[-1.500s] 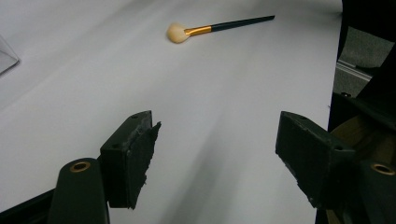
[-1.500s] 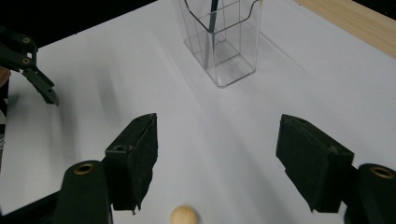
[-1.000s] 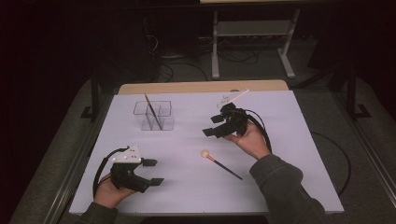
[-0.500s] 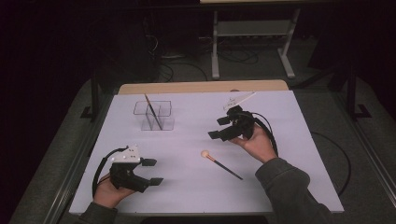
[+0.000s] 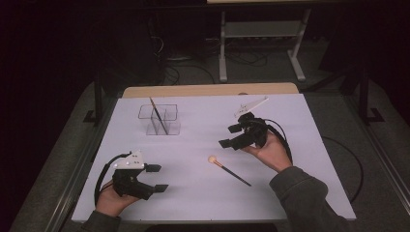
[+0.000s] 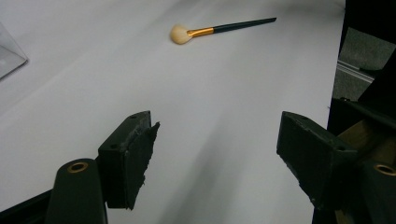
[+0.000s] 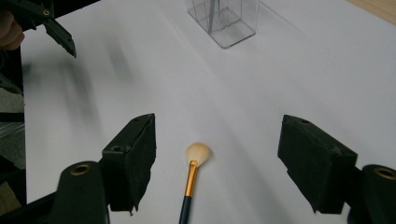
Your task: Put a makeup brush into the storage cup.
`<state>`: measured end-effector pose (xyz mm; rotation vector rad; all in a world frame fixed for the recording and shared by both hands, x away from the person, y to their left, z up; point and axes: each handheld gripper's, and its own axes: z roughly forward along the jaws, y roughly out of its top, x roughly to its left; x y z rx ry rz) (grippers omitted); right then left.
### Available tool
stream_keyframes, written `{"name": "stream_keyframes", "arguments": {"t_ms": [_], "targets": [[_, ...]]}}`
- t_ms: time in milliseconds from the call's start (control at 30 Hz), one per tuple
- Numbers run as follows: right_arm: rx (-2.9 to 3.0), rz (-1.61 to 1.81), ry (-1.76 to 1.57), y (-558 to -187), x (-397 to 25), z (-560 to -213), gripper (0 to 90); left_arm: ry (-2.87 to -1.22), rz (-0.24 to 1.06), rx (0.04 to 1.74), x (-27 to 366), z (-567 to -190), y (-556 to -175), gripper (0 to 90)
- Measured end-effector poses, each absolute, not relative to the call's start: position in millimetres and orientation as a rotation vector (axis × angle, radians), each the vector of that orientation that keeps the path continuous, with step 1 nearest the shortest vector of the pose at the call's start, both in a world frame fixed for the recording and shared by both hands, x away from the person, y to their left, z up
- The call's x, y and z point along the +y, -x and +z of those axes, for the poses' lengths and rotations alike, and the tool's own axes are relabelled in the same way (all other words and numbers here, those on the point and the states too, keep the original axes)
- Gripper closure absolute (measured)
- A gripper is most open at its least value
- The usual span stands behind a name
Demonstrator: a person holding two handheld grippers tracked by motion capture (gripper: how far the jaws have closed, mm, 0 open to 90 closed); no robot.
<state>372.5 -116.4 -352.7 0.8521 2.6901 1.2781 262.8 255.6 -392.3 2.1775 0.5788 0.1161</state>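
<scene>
White sheeting covers the surface (image 5: 300, 193), set in a dark room. Makeup brush (image 5: 228, 169) lies flat near the centre, pale head toward the left, placed free for a pick. Right tool (image 5: 232, 136) hovers just beyond it, jaws spread wide and aligned over the brush, probably for a grasp. Left tool (image 5: 157, 178) rests released at the near left. Clear divided organiser (image 5: 159, 118) stands farther back, holding one slim stick, likely the destination. No readable markings.
</scene>
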Motion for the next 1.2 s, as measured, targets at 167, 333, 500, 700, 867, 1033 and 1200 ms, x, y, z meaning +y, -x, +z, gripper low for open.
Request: {"name": "stream_keyframes", "arguments": {"t_ms": [167,333,500,700,867,1033,1200], "targets": [[2.707,1.251,-0.864,-369.0,-116.5,-352.7,26.6,-2.182,0.113,0.579,255.2,-392.5,-262.9,26.4],[2.726,1.234,-0.86,-367.5,-115.0,-355.4,26.6,-2.186,0.122,0.573,257.2,-391.8,-263.0,26.4],[2.744,1.207,-0.853,-365.0,-111.0,-359.5,27.5,-2.184,0.12,0.576,256.3,-392.2,-263.0,26.3],[2.759,1.18,-0.86,-363.7,-109.4,-366.1,27.7,-2.183,0.121,0.576,257.1,-391.0,-262.6,26.3],[2.767,1.162,-0.868,-361.9,-110.8,-369.6,28.0,-2.176,0.121,0.58,256.5,-391.2,-262.2,26.2],[2.772,1.156,-0.879,-360.2,-112.6,-373.4,28.4,-2.178,0.122,0.582,256.8,-390.8,-261.9,26.2],[2.782,1.15,-0.884,-357.4,-112.3,-377.2,28.6,-2.177,0.125,0.581,256.8,-390.6,-261.8,26.2]]}}
